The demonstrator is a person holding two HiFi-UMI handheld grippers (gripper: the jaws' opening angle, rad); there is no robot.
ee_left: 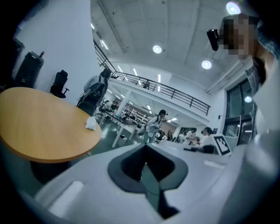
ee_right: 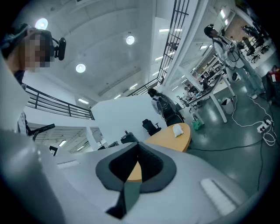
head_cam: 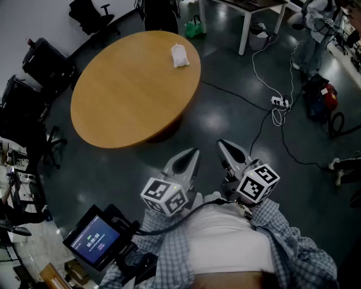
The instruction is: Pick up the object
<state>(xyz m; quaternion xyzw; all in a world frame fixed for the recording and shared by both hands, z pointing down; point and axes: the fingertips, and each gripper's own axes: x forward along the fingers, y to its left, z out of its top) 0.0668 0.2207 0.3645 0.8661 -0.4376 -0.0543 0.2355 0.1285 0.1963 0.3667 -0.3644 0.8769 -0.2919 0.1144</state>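
A small white crumpled object (head_cam: 179, 55) lies near the far right edge of the round wooden table (head_cam: 124, 96). It also shows in the left gripper view, object (ee_left: 90, 124), and in the right gripper view, object (ee_right: 178, 130). My left gripper (head_cam: 194, 151) and right gripper (head_cam: 221, 144) are held close to my body over the floor, well short of the table. Both have their jaws shut with nothing between them, the left gripper (ee_left: 145, 168) and right gripper (ee_right: 131, 170) pointing toward the table.
Black office chairs (head_cam: 45, 62) ring the table's left side. A power strip with cables (head_cam: 279, 103) lies on the dark floor to the right, near a white desk (head_cam: 242, 11) and a standing person (head_cam: 313, 34). A handheld screen (head_cam: 93, 242) sits at lower left.
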